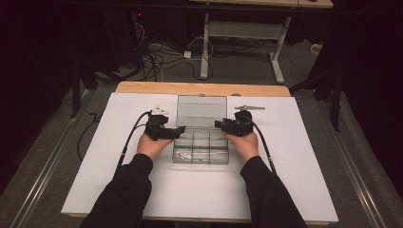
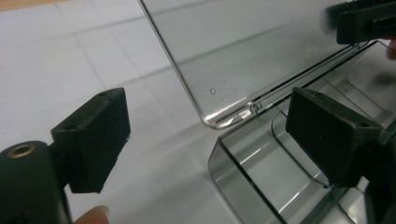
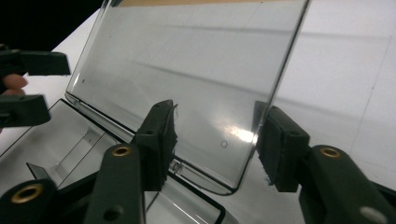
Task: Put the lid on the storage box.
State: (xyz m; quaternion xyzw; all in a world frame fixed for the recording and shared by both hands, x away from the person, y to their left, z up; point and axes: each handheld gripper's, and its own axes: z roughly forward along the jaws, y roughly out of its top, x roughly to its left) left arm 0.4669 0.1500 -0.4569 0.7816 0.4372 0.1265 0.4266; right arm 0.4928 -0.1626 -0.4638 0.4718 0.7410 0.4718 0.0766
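Black sleeves reach to a clear box [image 1: 200,147] mid-table [image 1: 304,156], its lid [image 1: 201,110] raised. Left gripper [image 1: 180,128] gapes wide at the box's left hinge corner, gripping nothing. Right gripper [image 1: 218,123] straddles the lid's right edge, jaws narrowed, not pressing.

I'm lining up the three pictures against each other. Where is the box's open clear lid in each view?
High view: the lid lies open at table centre, behind the compartments.
Left gripper view: upper middle to right, above the box's corner.
Right gripper view: fills the centre, its right edge between the jaws.
Shared landmark: the hinge line.
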